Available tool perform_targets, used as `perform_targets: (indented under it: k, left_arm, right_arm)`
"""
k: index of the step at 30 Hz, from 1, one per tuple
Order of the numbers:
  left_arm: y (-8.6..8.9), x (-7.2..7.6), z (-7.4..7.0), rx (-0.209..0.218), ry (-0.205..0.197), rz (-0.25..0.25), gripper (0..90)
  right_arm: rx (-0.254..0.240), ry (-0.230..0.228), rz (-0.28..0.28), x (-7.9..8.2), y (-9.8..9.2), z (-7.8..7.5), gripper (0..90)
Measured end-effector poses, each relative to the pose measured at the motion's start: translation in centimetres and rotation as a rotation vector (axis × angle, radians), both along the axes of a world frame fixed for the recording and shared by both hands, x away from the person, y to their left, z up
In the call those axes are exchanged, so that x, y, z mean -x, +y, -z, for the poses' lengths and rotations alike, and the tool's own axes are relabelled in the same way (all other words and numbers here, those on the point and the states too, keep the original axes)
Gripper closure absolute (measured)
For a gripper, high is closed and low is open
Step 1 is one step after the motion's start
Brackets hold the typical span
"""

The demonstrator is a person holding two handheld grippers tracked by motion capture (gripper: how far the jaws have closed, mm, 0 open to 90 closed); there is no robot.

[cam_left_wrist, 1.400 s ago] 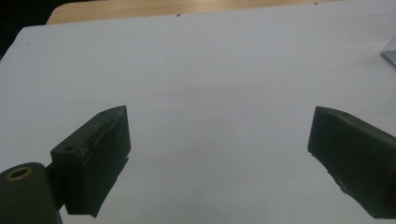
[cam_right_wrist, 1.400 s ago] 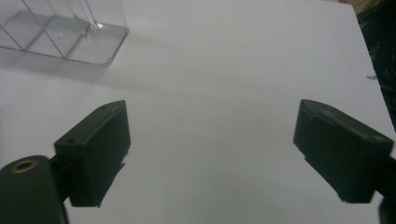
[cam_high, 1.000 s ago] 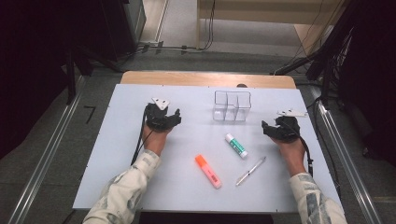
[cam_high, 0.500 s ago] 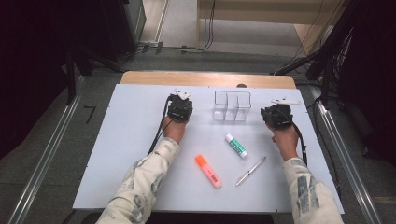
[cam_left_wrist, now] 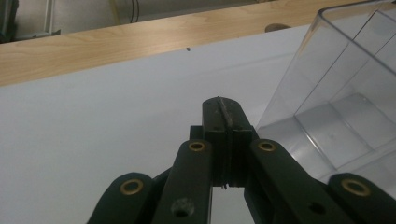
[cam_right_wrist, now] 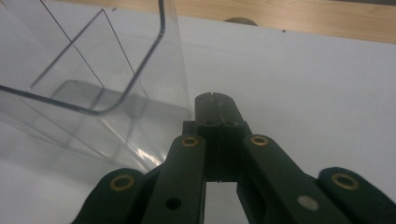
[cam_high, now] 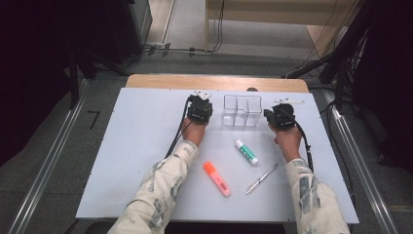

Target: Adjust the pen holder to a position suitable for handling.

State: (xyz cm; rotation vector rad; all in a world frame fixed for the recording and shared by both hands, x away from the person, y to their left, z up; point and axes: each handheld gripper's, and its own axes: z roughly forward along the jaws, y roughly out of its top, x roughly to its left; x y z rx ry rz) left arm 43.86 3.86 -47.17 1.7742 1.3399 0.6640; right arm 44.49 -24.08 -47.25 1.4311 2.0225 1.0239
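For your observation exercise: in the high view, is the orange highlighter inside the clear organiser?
No: the highlighter lies flat on the white table, nearer the person than the organiser, whose compartments look empty.

clear plastic organizer [cam_high: 242,111] stands upright, empty, at the table's far middle.

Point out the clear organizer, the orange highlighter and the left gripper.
clear organizer [cam_high: 242,111], high view, on its middle divider wall.
orange highlighter [cam_high: 217,179], high view, on the middle of its body.
left gripper [cam_left_wrist: 226,116], left gripper view, on its shut jaw tips.
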Motion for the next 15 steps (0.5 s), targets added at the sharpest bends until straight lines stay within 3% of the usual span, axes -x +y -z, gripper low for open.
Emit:
perform_targets:
  k: [15]
  left_arm:
    - [-1.7, 0.0, -0.1, 0.014, -0.006, 0.06, 90.0]
  right_arm:
    - [-0.007, 0.008, -0.016, -0.7, 0.5, 0.0, 87.8]
